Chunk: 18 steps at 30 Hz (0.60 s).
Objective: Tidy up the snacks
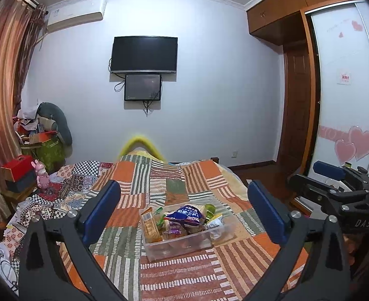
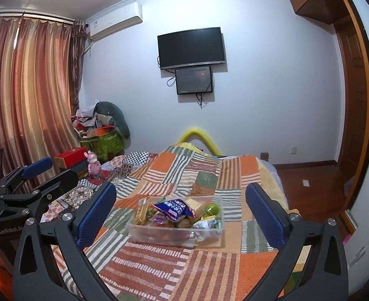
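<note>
Bare quilt (image 1: 184, 271) around snack-filled bin (image 1: 174, 247)

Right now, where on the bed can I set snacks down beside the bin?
Bare quilt lies in front of the clear bin, and also left and right of it. The bin itself is packed, and the bed's far left edge by the pink toy is cluttered.

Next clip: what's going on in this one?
A person holds two grippers above a bed with a patchwork quilt. The left gripper and right gripper are both open and empty. A clear plastic bin of snacks, a blue packet on top, sits on the quilt ahead, untouched.
</note>
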Each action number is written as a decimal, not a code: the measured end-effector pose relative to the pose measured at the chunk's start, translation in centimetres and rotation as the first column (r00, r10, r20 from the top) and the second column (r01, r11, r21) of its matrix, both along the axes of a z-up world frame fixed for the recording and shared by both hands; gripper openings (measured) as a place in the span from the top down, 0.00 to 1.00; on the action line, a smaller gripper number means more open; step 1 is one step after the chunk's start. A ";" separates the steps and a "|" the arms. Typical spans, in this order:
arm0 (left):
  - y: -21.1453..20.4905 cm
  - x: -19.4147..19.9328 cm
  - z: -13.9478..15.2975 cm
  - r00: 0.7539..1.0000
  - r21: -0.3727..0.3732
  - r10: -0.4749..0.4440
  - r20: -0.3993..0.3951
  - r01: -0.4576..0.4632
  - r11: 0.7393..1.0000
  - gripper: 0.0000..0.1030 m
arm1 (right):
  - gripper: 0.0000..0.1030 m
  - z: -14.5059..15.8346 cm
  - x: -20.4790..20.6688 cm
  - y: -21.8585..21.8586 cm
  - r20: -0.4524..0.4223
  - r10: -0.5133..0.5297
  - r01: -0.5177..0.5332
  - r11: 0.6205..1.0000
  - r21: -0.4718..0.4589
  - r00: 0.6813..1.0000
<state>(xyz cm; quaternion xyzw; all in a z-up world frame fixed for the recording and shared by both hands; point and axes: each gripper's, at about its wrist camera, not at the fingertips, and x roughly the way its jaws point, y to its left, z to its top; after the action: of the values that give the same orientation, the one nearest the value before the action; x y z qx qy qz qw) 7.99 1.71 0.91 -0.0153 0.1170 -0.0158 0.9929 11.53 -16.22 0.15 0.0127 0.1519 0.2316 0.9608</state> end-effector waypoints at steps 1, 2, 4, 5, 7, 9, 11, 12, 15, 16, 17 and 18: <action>0.1 0.0 0.0 1.000 -0.002 -0.001 0.001 0.001 1.000 0.00 | 0.00 -0.1 -0.3 -0.1 0.001 -0.002 0.002 1.000 -0.001 1.000; 0.1 -0.1 0.0 1.000 -0.003 -0.001 0.002 0.001 1.000 0.00 | 0.00 -0.1 -0.5 -0.2 0.002 -0.004 0.004 1.000 -0.002 1.000; 0.2 -0.2 0.0 1.000 -0.007 -0.002 0.003 0.002 1.000 0.00 | 0.00 -0.1 -0.6 -0.3 0.003 -0.006 0.006 1.000 -0.001 1.000; 0.1 -0.2 0.0 1.000 -0.008 -0.002 0.003 0.003 1.000 0.00 | 0.00 -0.1 -0.6 -0.4 0.004 -0.006 0.006 1.000 0.001 1.000; 0.1 -0.1 0.0 1.000 -0.010 -0.002 0.002 0.002 1.000 0.00 | 0.00 -0.2 -0.8 -0.5 0.008 -0.008 0.008 1.000 0.001 1.000; 0.1 -0.2 0.0 1.000 -0.011 -0.003 0.002 0.003 1.000 0.00 | 0.00 -0.2 -0.9 -0.5 0.011 -0.008 0.008 1.000 0.000 1.000; 0.1 -0.2 0.0 1.000 -0.013 -0.004 0.002 0.004 1.000 0.00 | 0.00 -0.1 -1.1 -0.5 0.015 -0.008 0.008 1.000 -0.003 1.000; 0.1 -0.2 0.0 1.000 -0.016 -0.005 0.001 0.005 1.000 0.00 | 0.00 -0.2 -1.2 -0.5 0.017 -0.008 0.008 1.000 -0.005 1.000; 0.2 -0.1 -0.1 1.000 -0.023 -0.009 -0.003 0.009 1.000 0.00 | 0.00 -0.1 -1.2 -0.5 0.020 -0.008 0.008 1.000 -0.009 1.000; 0.1 -0.1 -0.1 1.000 -0.023 -0.010 -0.004 0.009 1.000 0.00 | 0.00 -0.1 -1.3 -0.5 0.020 -0.008 0.009 1.000 -0.010 1.000; 0.1 -0.1 -0.2 1.000 -0.022 -0.011 -0.005 0.011 1.000 0.00 | 0.00 -0.1 -1.3 -0.5 0.021 -0.009 0.010 1.000 -0.010 1.000; 0.1 -0.1 -0.2 1.000 -0.021 -0.011 -0.005 0.011 1.000 0.00 | 0.00 -0.1 -1.3 -0.5 0.021 -0.011 0.011 1.000 -0.010 1.000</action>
<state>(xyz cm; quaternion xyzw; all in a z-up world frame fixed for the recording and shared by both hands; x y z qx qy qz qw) 7.87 1.79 0.74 -0.0251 0.1195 -0.0226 0.9923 10.26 -16.77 0.07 0.0061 0.1429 0.2258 0.9636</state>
